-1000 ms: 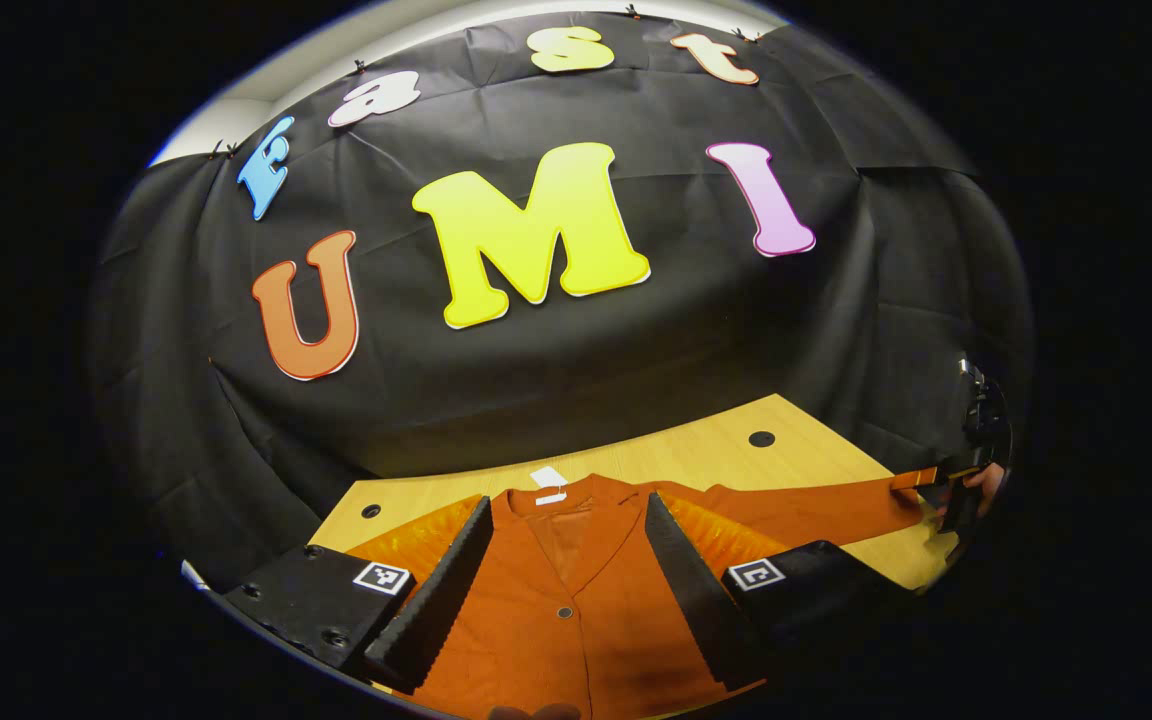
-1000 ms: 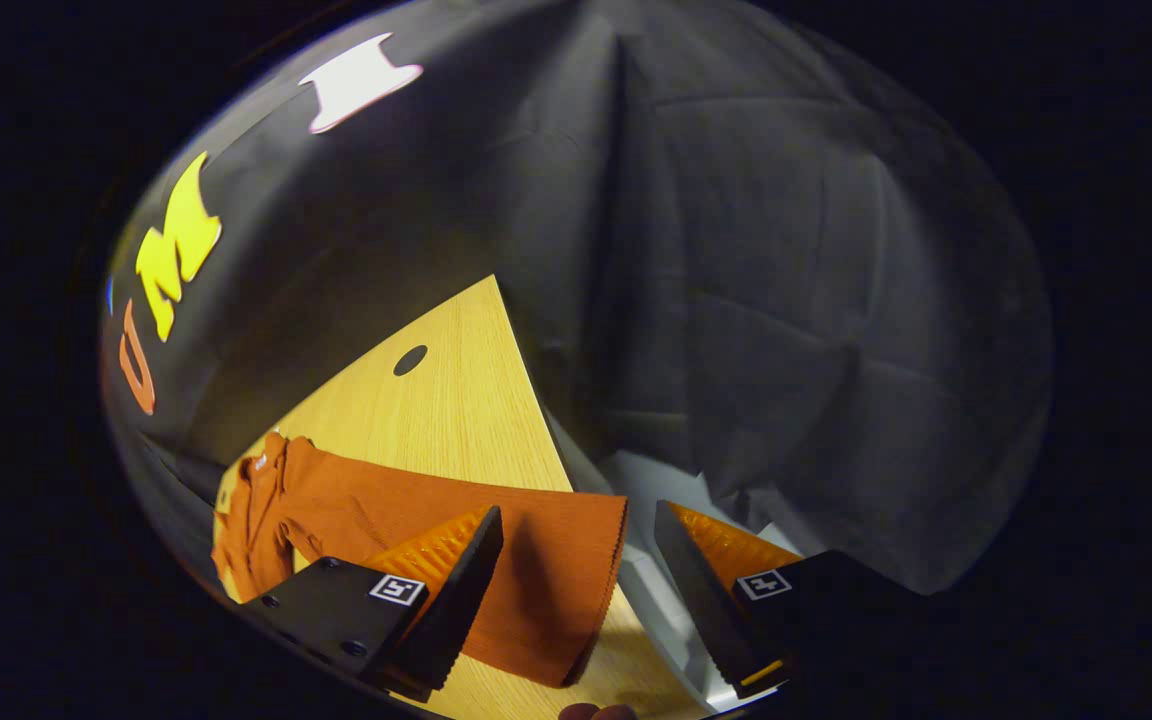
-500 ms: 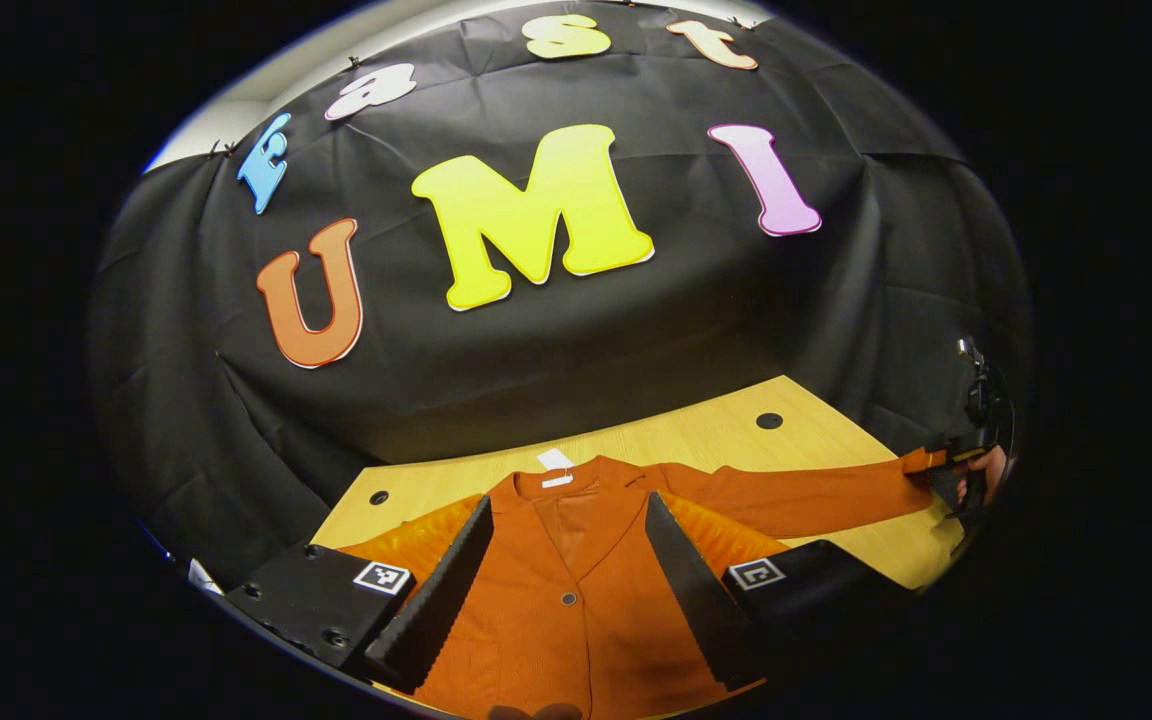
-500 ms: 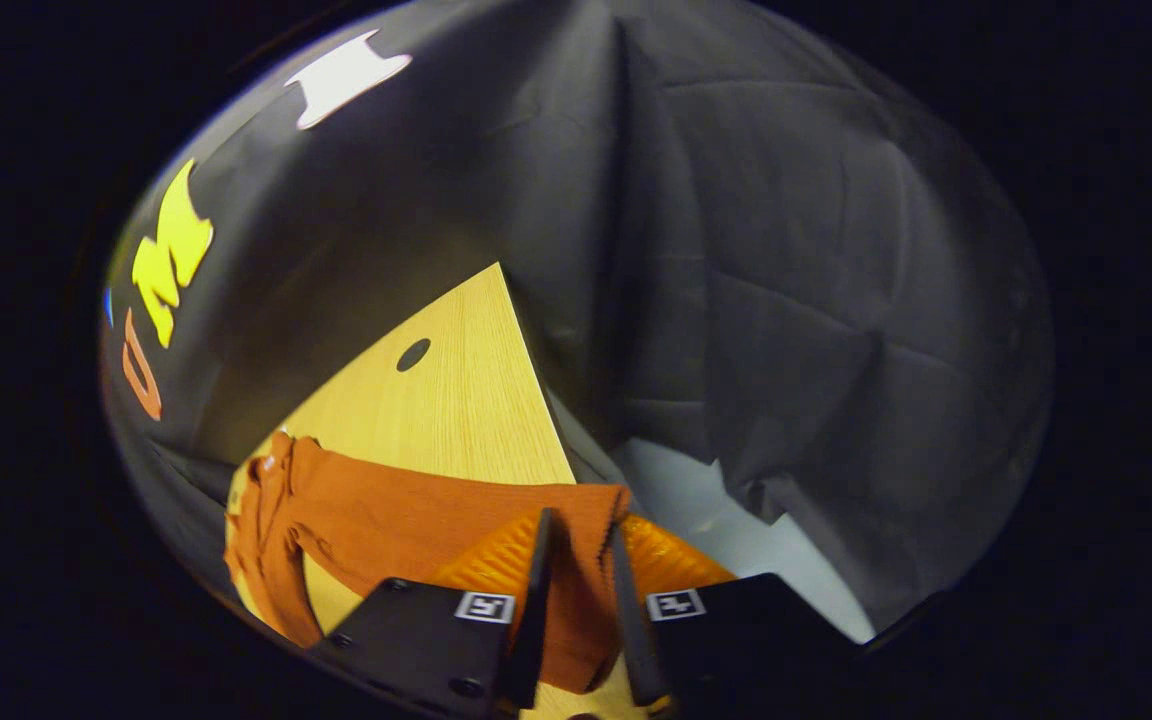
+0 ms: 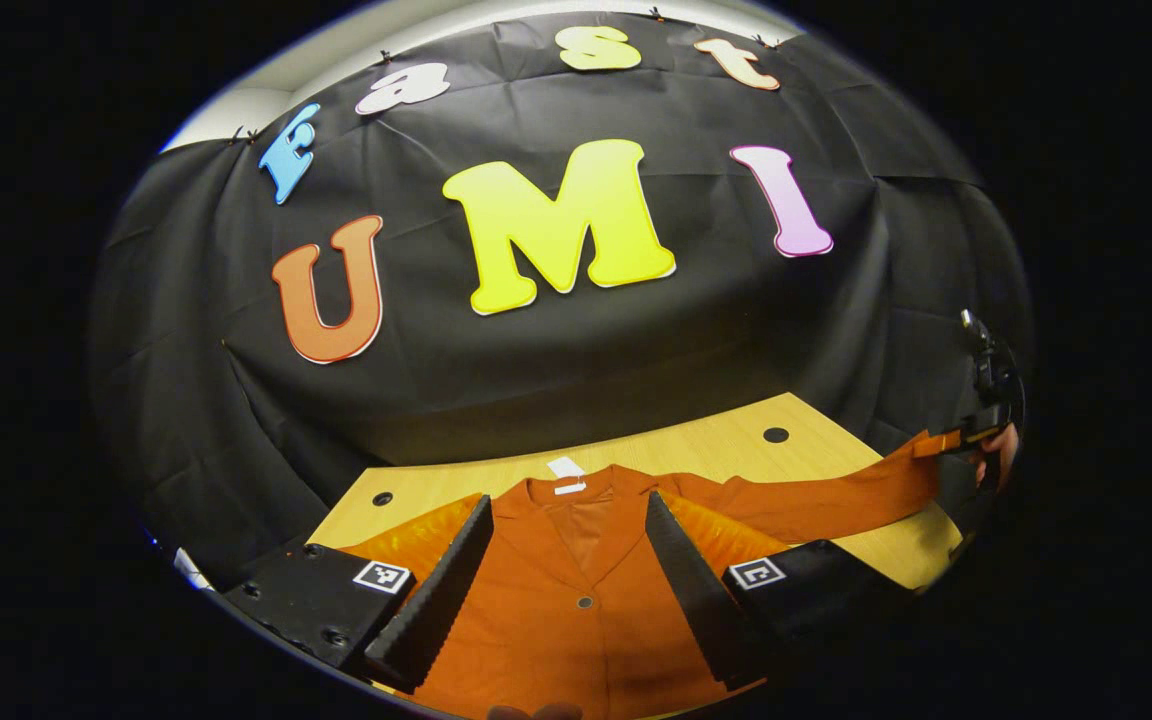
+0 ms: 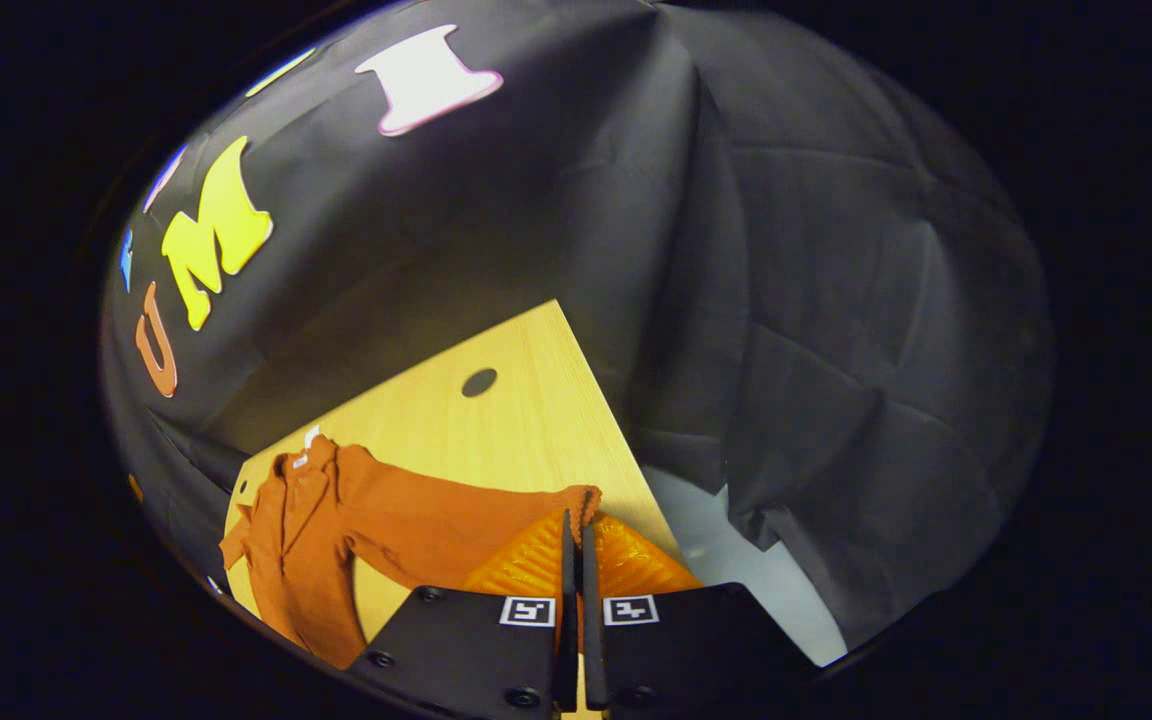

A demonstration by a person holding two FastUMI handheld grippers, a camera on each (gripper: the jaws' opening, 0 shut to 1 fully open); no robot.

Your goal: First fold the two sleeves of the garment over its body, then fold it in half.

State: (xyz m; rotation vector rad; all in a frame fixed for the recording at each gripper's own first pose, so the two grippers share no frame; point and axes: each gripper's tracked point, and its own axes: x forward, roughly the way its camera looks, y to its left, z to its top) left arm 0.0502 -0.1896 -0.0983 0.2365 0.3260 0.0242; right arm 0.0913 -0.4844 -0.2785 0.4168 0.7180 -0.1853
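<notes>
- An orange garment (image 5: 576, 590) lies face up on the wooden table (image 5: 716, 445), its collar toward the booth's black cloth wall (image 5: 556, 370)
- A white tag (image 5: 566, 470) sits at the collar, on the wall side of the garment
- A small dark button (image 5: 584, 603) shows on the front of the garment, below the collar
- The left gripper (image 5: 568, 580) hangs over the garment's chest with its jaws spread wide, one finger on each side of the collar opening, gripping nothing
- In the right gripper view the right gripper (image 6: 573, 560) has its fingers pressed nearly together on the cuff end of one sleeve (image 6: 456, 520)
- That sleeve stretches out sideways from the garment's body toward the table edge, and in the left gripper view its cuff end (image 5: 911, 470) is lifted off the table surface
- In the left gripper view the right gripper (image 5: 976, 435) shows far out beyond the sleeve's end, with part of the hand (image 5: 998, 455) that holds it
- A round dark hole (image 6: 479, 382) in the table lies between the sleeve and the wall
- A second round hole (image 5: 382, 498) lies in the table on the other side of the garment, near the collar
- A pale floor patch (image 6: 736, 560) shows past the table edge, beyond the cuff
</notes>
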